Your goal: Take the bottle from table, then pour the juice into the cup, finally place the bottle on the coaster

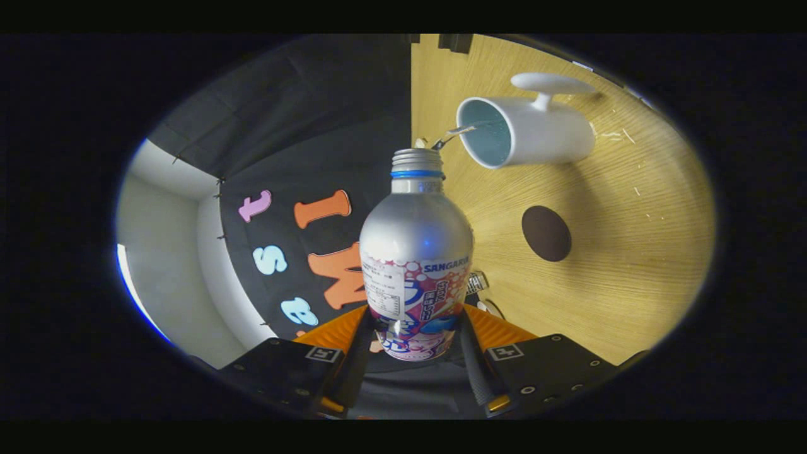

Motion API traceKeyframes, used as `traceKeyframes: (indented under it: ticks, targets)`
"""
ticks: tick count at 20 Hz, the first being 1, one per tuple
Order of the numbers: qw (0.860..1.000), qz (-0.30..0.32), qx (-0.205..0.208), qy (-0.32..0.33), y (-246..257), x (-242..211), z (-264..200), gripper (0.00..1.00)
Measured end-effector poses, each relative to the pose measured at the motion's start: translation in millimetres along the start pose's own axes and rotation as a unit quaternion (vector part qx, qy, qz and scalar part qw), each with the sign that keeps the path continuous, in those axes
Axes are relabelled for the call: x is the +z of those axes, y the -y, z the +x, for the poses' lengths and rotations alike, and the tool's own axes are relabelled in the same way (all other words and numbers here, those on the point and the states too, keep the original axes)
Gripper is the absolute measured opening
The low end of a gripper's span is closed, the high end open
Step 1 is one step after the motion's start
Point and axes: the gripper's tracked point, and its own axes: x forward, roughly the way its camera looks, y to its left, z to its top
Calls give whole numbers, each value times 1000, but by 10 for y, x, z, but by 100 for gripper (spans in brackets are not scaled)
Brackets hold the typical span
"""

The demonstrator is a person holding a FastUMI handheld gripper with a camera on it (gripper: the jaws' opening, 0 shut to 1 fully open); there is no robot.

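- gripper [415, 337] clamped on bottle [416, 252], one finger pressing each side of its lower body
- bottle mouth at 12 o'clock, thin stream running off to 1 o'clock into cup [526, 129]
- coaster [546, 233] at 2 o'clock, bare, apart from cup
- wooden table [630, 265] beyond, dark cloth wall [302, 126] at 10 o'clock

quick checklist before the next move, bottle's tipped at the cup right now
1. Grip: gripper shut on the silver aluminium bottle, both fingers on its label: ok.
2. Cap off, mouth open: ok.
3. Thin stream from the mouth lands inside the white mug: ok.
4. Fill level in the mug: cannot tell.
5. Dark round coaster bare on the wooden table: ok.
6. Spill on the table: cannot tell.
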Motion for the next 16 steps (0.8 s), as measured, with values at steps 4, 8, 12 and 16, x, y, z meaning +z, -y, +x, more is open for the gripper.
traceKeyframes:
  ticks: [4, 8, 12, 16]
  targets:
    - [1000, 15, 1, -3, -33, -5, 56, 69]
    - [1000, 29, -5, -2, -19, 26, 117, 69]
    - [999, 37, -9, 1, -29, 47, 128, 69]
    - [999, 43, -16, 1, -11, 45, 112, 69]
